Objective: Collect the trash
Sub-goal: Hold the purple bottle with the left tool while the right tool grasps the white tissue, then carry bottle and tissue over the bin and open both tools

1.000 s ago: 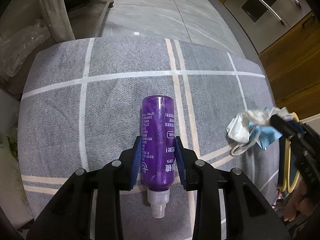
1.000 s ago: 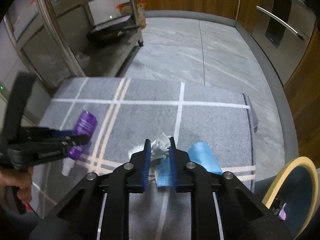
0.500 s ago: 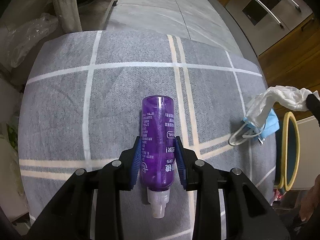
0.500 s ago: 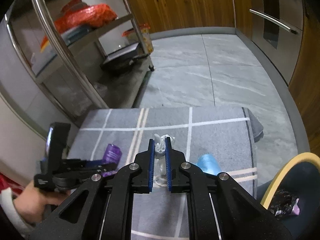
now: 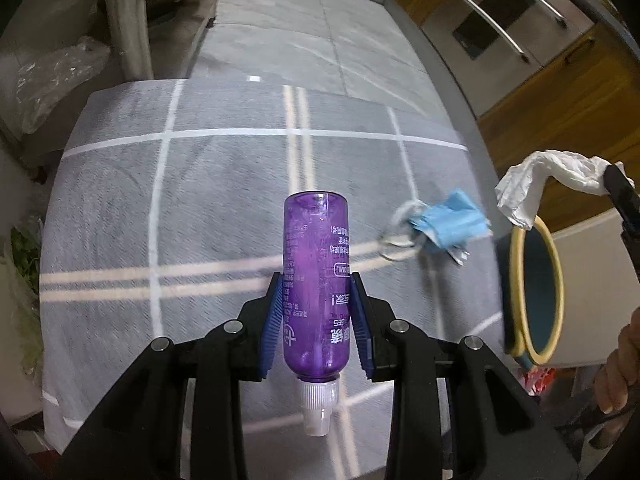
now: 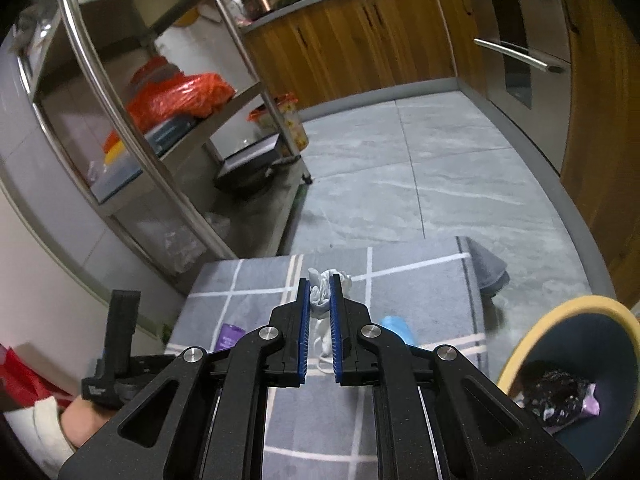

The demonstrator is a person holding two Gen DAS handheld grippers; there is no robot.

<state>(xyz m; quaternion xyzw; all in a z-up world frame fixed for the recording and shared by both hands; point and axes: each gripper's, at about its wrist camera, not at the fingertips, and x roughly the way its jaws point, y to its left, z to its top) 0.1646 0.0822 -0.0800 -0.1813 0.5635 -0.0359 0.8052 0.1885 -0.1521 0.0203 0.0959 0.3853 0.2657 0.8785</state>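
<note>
White crumpled tissue (image 6: 320,294) is pinched between the blue pads (image 6: 305,328) of the right gripper (image 6: 320,280), whose jaws are pressed in on it; the wad is raised clear of the mat, and in the left wrist view it (image 5: 548,176) hangs from the gripper tip above the bin (image 5: 534,292). The purple spray bottle (image 5: 316,284) lies lengthwise between the blue pads (image 5: 272,320) of the left gripper (image 5: 316,280), the jaws closed against its sides, its white nozzle pointing back toward the camera and its base pointing away. In the right wrist view only a small part of this bottle (image 6: 231,336) shows behind the gripper body. A blue face mask (image 5: 448,224) with white ear loops lies on the grey mat (image 5: 224,184), to the right of the bottle and apart from it, near the mat's right edge. The mat carries a grid of white and cream lines and lies on a grey tiled floor (image 6: 440,168). The bin, dark blue inside with a yellow rim (image 6: 540,320), stands just beyond the mat's right edge and holds dark and purple wrappers (image 6: 560,396). A steel rack (image 6: 168,128) with red bags stands to the left; wooden cabinets (image 6: 360,48) line the far wall.
</note>
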